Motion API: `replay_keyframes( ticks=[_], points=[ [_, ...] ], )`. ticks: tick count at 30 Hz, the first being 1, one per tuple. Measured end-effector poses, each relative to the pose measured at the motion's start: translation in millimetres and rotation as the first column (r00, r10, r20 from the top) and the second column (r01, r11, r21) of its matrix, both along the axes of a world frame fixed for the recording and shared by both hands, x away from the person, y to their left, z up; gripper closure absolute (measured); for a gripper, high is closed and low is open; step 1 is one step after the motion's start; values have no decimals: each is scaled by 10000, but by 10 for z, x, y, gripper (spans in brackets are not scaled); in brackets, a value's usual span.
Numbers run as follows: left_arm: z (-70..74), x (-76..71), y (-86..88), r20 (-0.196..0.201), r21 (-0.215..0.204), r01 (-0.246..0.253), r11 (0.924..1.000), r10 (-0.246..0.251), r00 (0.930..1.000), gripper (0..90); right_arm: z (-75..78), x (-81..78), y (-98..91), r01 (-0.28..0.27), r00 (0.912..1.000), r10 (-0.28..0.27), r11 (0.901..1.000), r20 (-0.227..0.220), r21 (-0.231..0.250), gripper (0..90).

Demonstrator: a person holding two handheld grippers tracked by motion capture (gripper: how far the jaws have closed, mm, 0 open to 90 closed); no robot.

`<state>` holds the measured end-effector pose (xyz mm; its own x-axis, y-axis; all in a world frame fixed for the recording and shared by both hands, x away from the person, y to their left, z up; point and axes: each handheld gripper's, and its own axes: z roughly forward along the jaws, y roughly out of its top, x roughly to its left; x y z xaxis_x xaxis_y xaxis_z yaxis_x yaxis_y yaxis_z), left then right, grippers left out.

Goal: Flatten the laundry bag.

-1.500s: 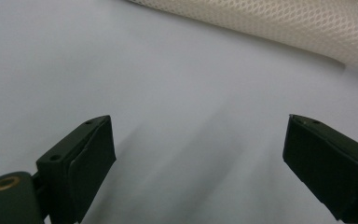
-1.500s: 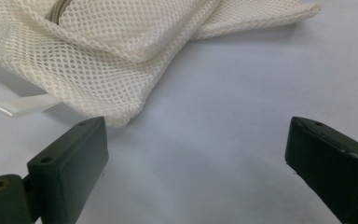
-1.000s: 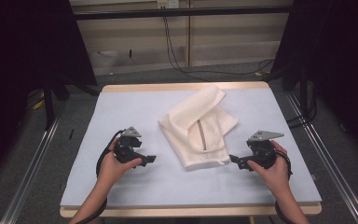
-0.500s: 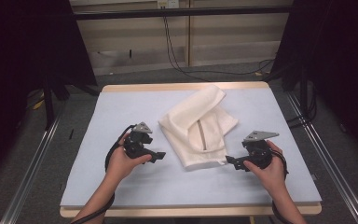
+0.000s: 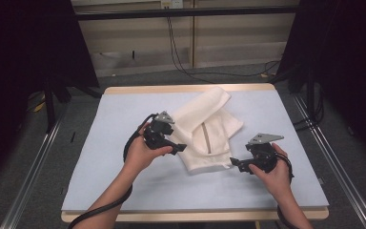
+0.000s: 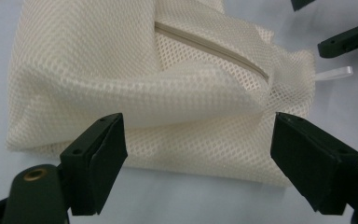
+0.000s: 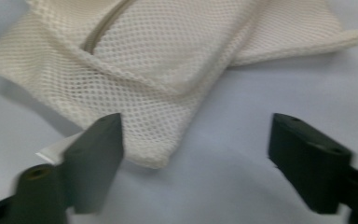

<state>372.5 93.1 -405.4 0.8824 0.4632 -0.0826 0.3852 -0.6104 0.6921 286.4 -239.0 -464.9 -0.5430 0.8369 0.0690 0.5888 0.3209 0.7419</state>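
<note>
Left gripper (image 5: 180, 148) and right gripper (image 5: 232, 162) flanking cream-white mesh laundry bag (image 5: 208, 130), jaws apart, just closing slightly, gripping nothing; bag folded, zipped (clear tab at corner), mid pale-blue counter (image 5: 109, 143).

Cream mesh bag (image 6: 135, 79), zipper (image 6: 209, 44), open jaws

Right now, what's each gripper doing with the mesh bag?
Left gripper: open, closing in at the mesh bag, holding nothing.
Right gripper: open, closing in, holding nothing.

Cream mesh cloth bag (image 6: 135, 79) — open-weave, matt — on smooth pale-blue mat (image 5: 124, 119).
</note>
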Motion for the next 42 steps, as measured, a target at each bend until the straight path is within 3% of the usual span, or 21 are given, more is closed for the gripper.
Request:
replay_keyframes(
  ticks=[1, 2, 4, 6, 9, 13, 15, 16, 19, 20, 22, 24, 26, 29, 31, 34, 36, 37, 38, 40, 42],
  points=[
    [13, 14, -10, 75, 206, 165, 9997, -167, 9998, 179, 7, 0, 6, -269, 9996, 268, 9996, 45, 55, 285],
    [6, 12, -38, 46, 52, 77, 10000, -77, 10000, 179, 13, -1, 23, -297, 9994, 295, 9995, 159, 75, 289],
    [11, 22, -70, 58, 249, 141, 9996, -142, 9999, 179, 31, -3, 59, -526, 9984, 528, 9985, 182, -143, 466],
    [5, 39, -100, 90, 228, 314, 9992, -316, 9995, 179, 35, -4, 102, -833, 9961, 839, 9963, 270, -235, 555],
    [0, 47, -164, 133, 212, 429, 9989, -432, 9990, 177, 17, -1, 169, -1172, 9931, 1171, 9923, -55, -411, 738],
    [-8, 70, -237, 323, 343, 526, 9980, -537, 9980, 136, -39, 9, 254, -1708, 9851, 1694, 9837, -283, -555, 867],
    [-44, 86, -263, 272, 554, 533, 9970, -548, 9981, 122, -54, 12, 271, -1792, 9837, 1777, 9817, -287, -644, 870],
    [-76, 91, -279, 223, 392, 464, 9982, -472, 9986, 122, -76, 16, 288, -1868, 9822, 1852, 9801, -301, -676, 870],
    [-153, 109, -312, 156, 533, 444, 9976, -453, 9989, 132, -117, 17, 328, -1968, 9802, 1943, 9772, -373, -796, 859],
    [-167, 126, -309, 120, 748, 498, 9960, -508, 9986, 158, -112, 15, 334, -1979, 9800, 1953, 9765, -377, -859, 861],
    [-198, 145, -319, 39, 738, 477, 9961, -481, 9988, 181, -109, 10, 345, -1994, 9798, 1968, 9746, -349, -1020, 869],
    [-220, 156, -328, -81, 573, 413, 9975, -409, 9991, 222, -122, 11, 344, -2053, 9785, 2027, 9748, -378, -877, 880],
    [-225, 188, -331, -122, 717, 598, 9956, -591, 9982, 234, -127, 15, 342, -1999, 9797, 1975, 9752, -332, -949, 884],
    [-260, 215, -358, -223, 521, 395, 9979, -383, 9990, 259, -130, 18, 340, -2022, 9792, 1999, 9750, -337, -923, 887],
    [-249, 198, -387, -290, 233, 201, 9995, -194, 9994, 232, -132, 11, 345, -1989, 9799, 1968, 9757, -323, -922, 887],
    [-188, 169, -431, -194, 178, 44, 9998, -41, 9998, 158, -133, 11, 345, -2013, 9795, 1995, 9749, -287, -951, 886],
    [-140, 154, -464, 32, 568, 133, 9983, -135, 9999, 112, -132, 13, 343, -2006, 9796, 1985, 9752, -310, -936, 886],
    [-143, 142, -494, 24, 467, 71, 9989, -72, 10000, 99, -132, 12, 344, -2023, 9792, 2002, 9748, -321, -944, 886],
    [-149, 146, -512, -52, 676, 103, 9977, -100, 9999, 90, -131, 14, 344, -2019, 9793, 1999, 9748, -310, -952, 886],
    [-198, 161, -545, -216, 819, -254, 9963, 273, 9994, 125, -128, 9, 349, -2002, 9797, 1977, 9746, -348, -1007, 886],
    [-254, 208, -535, -658, 880, -419, 9952, 478, 9967, 240, -128, 7, 355, -2039, 9790, 2018, 9729, -296, -1093, 887]
  ],
)
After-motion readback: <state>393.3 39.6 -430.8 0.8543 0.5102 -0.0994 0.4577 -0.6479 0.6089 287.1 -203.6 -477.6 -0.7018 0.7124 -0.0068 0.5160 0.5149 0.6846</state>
